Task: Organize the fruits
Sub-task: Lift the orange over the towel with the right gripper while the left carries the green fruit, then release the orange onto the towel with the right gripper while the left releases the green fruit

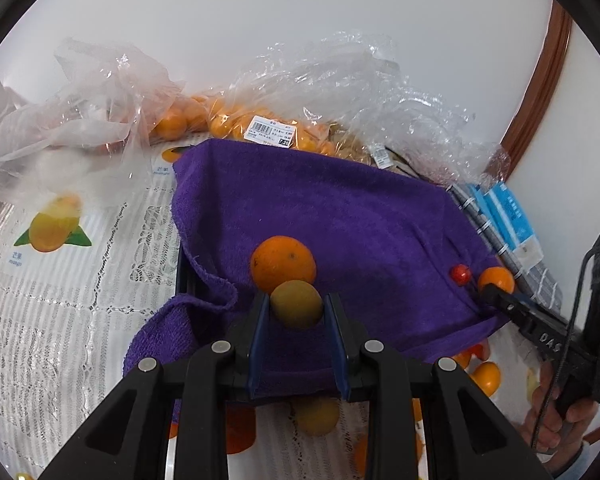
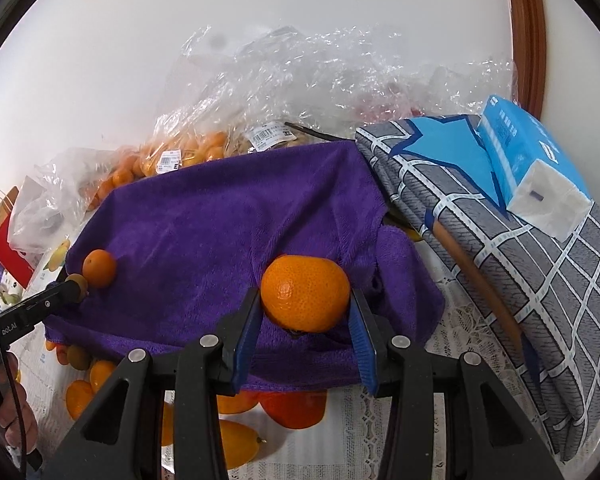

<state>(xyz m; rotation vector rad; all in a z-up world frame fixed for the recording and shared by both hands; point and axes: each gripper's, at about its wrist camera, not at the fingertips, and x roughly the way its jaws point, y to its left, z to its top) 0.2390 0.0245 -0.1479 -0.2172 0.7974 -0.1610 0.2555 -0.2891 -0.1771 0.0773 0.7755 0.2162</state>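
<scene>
Right wrist: claw [image 2: 305, 316] around orange [image 2: 305, 294]

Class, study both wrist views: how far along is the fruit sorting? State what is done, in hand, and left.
Done: one orange sits on the purple towel. In hand: the left claw grips a greenish-brown fruit; the right claw grips a mandarin. Left: loose fruit below the towel's front edge and bagged oranges behind it.

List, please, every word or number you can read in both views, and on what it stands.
"mango": tablecloth, under its printed fruit.
"DAS": right gripper, on its body.
"Gen", "bot.AI", middle unclear: left gripper, on its body.
Price labels on the fruit bags: too small to read.
</scene>
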